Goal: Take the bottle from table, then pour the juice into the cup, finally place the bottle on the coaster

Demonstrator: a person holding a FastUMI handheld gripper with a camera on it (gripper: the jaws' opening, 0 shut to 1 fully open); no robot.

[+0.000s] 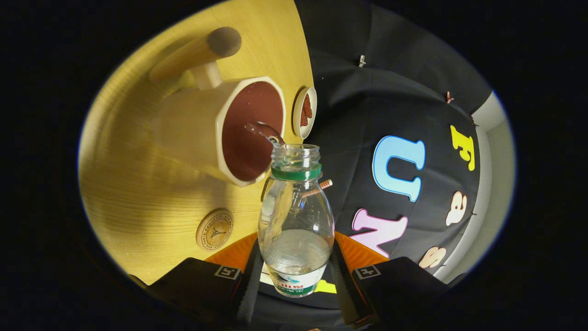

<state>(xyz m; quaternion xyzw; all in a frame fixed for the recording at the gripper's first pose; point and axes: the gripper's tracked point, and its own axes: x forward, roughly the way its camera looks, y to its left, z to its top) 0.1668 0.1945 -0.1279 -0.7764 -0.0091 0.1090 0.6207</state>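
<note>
Tool clamps bottle between both fingers, tilted with its mouth at the rim of the cup on the table, stream entering; hold tilt steady, then right it toward coaster.

Noted yellow wood-grain table beneath my view. Small white dish holding reddish-brown contents sat at table edge. Dark cloth wall stood beyond table.
</note>
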